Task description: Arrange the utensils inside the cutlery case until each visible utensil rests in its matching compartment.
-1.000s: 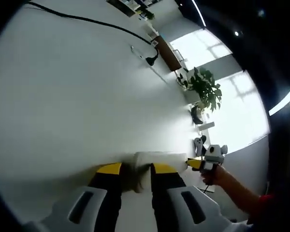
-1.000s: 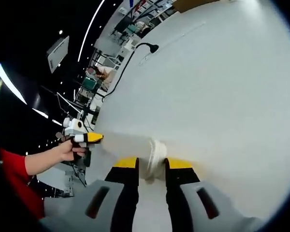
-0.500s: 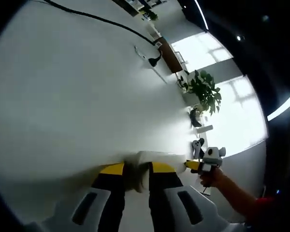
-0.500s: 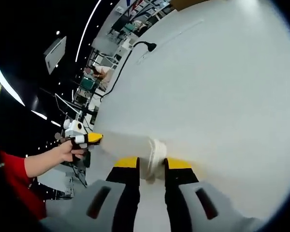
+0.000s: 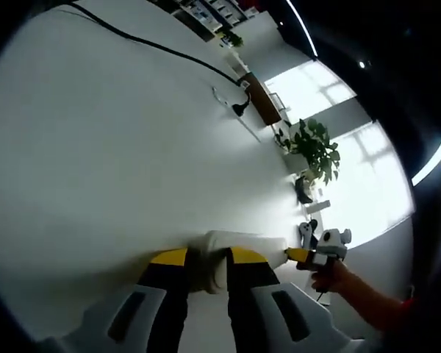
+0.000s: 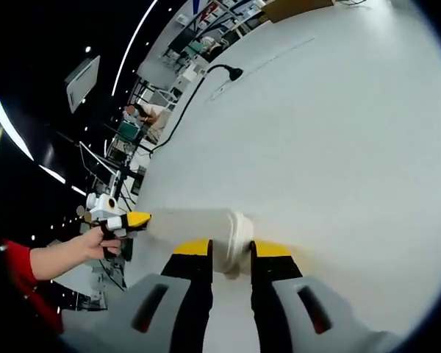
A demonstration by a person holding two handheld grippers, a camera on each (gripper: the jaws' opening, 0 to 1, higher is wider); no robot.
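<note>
My left tool (image 5: 206, 259) is clenched on one end of the cutlery case (image 5: 242, 243), its yellow-tipped jaws pressed against either side of the white rim. My right tool (image 6: 229, 254) grips the opposite end of the same case (image 6: 198, 224) in the same way. The case hangs between the two tools, just above the white table (image 5: 117, 140), and I cannot tell whether its underside touches the surface.

I judge the case to be a light, stiff plastic shell: it spans the gap between both grips without sagging. The smooth white wall looks slippery, so the short end rims, where the jaws already bite, seem the best purchase. Any utensils inside could slide or rattle if I tilt it; from here I cannot see into the compartments, so I cannot say what rests where.

From the left gripper view, the person's right hand (image 5: 331, 276) comes in from the near right, wrist extended, holding its tool level with the case. From the right gripper view, the left hand (image 6: 95, 241) reaches in from the near left, with a red sleeve (image 6: 18, 279) behind it. Both arms are spread apart, tools pointing toward each other.

Farther out, a black cable (image 5: 154, 48) runs across the far table, and a potted plant (image 5: 312, 147) stands by bright windows.
</note>
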